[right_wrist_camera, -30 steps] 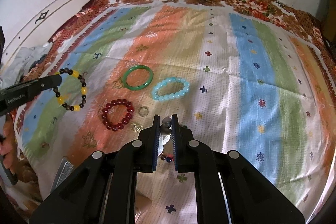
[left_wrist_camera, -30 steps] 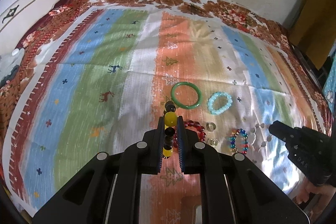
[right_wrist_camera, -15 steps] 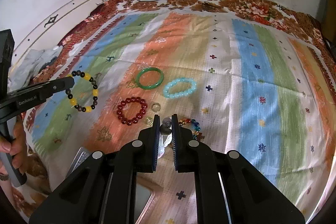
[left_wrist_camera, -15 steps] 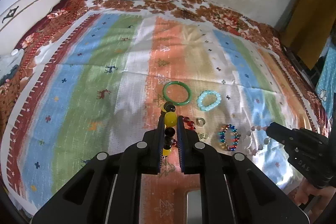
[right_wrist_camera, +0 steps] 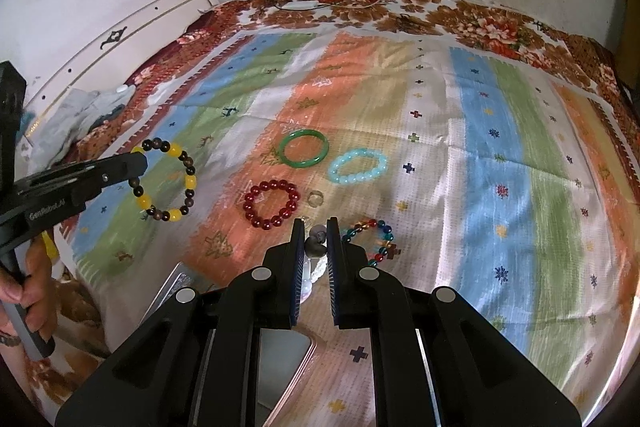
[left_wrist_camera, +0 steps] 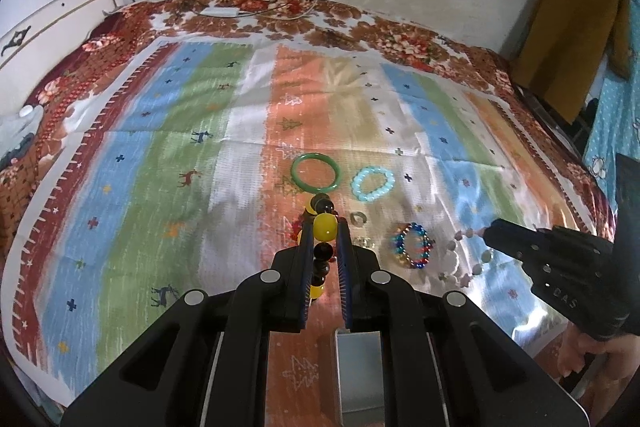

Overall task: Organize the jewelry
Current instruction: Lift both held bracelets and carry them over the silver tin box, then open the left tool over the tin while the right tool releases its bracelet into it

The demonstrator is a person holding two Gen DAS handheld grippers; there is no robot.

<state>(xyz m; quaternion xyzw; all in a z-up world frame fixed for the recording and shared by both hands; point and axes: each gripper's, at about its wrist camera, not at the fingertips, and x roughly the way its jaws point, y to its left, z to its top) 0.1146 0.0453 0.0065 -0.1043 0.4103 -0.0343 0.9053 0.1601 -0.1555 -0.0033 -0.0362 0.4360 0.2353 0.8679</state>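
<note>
Left wrist view: left tool clamped on yellow-and-dark bead bracelet above striped bedspread, green bangle just beyond; right wrist view: right tool clamped on pale bead bracelet, red bracelet lying nearby.

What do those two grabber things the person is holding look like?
Both are black plastic. The left gripper and right gripper each have two flat straight fingers with blue ribbed pads inside, and round silver bolts on the chunky arms behind. White lettering runs along the left one's side. A bare hand wraps its grey handle; no sleeve shows.
</note>
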